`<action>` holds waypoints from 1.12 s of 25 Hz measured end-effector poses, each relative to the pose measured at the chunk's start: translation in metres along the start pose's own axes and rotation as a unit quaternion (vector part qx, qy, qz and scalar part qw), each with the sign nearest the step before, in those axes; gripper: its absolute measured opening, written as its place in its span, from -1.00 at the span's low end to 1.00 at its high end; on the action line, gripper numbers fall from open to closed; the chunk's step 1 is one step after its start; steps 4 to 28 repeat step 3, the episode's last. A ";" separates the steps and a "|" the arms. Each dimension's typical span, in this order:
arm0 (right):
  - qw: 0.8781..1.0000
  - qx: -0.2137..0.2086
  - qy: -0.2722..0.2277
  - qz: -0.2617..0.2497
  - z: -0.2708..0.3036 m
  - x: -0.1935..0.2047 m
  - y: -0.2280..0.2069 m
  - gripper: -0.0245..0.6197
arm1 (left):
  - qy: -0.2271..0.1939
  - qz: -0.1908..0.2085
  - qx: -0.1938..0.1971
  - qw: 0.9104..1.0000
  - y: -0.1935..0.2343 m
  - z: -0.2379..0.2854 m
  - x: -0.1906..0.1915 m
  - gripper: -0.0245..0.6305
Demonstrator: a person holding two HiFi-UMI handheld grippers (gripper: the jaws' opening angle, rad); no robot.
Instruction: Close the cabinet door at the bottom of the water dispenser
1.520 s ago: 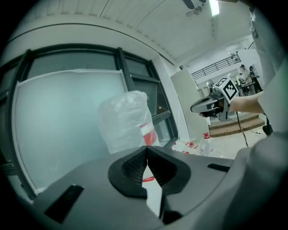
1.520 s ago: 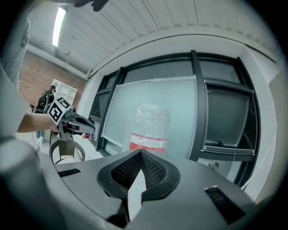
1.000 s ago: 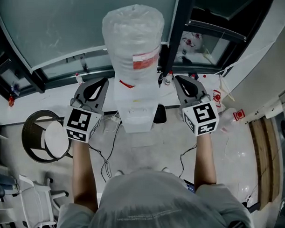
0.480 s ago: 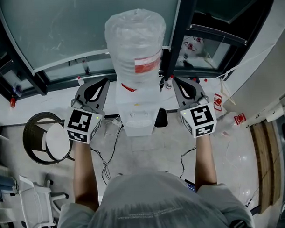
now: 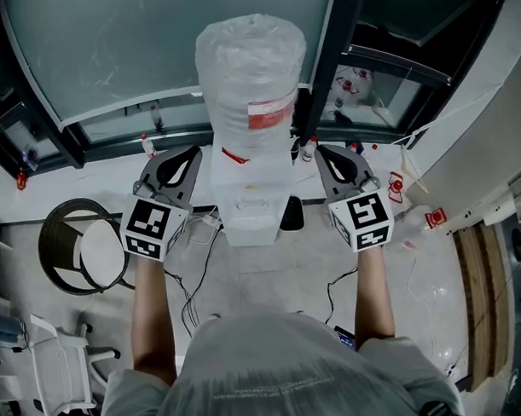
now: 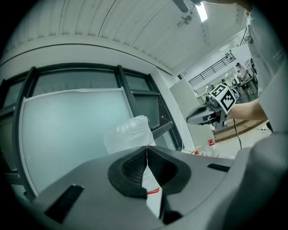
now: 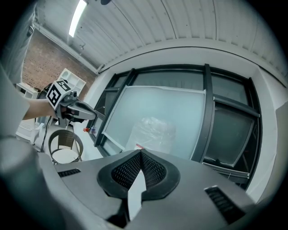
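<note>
The white water dispenser [image 5: 247,203] stands on the floor in front of me, topped by a plastic-wrapped bottle [image 5: 250,67] with a red label. Seen from above, its bottom cabinet door is hidden. My left gripper [image 5: 187,156] is held level beside the dispenser's left side, jaws shut and empty. On the dispenser's right side my right gripper [image 5: 326,153] is also shut and empty. In the left gripper view the shut jaws [image 6: 146,148] point at the wrapped bottle [image 6: 128,132]. The right gripper view shows its pads meeting [image 7: 141,152] with the bottle [image 7: 155,130] beyond.
A round wicker stool [image 5: 83,247] stands on the floor at the left and a white chair [image 5: 57,363] at the lower left. Cables [image 5: 195,282] trail in front of the dispenser. Glass walls with dark frames [image 5: 324,64] close the back. A wooden panel [image 5: 485,297] lies at the right.
Both grippers stay shut and hold about where they were beside the dispenser. Only the head view has shifted slightly.
</note>
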State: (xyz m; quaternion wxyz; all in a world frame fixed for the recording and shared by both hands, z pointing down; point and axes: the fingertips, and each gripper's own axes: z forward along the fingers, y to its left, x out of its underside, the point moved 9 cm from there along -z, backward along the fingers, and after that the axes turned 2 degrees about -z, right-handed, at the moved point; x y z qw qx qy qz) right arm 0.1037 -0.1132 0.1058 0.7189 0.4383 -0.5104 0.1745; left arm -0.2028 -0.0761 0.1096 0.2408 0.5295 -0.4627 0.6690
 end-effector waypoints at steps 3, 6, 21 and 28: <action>1.000 0.000 0.001 0.000 -0.001 0.000 0.004 -0.84 | 0.001 -0.001 0.003 1.000 -0.001 -0.004 0.001 -0.86; 1.000 0.000 0.001 0.000 -0.001 0.000 0.004 -0.84 | 0.001 -0.001 0.003 1.000 -0.001 -0.004 0.001 -0.86; 1.000 0.000 0.001 0.000 -0.001 0.000 0.004 -0.84 | 0.001 -0.001 0.003 1.000 -0.001 -0.004 0.001 -0.86; 1.000 0.000 0.001 0.000 -0.001 0.000 0.004 -0.84 | 0.001 -0.001 0.003 1.000 -0.001 -0.004 0.001 -0.86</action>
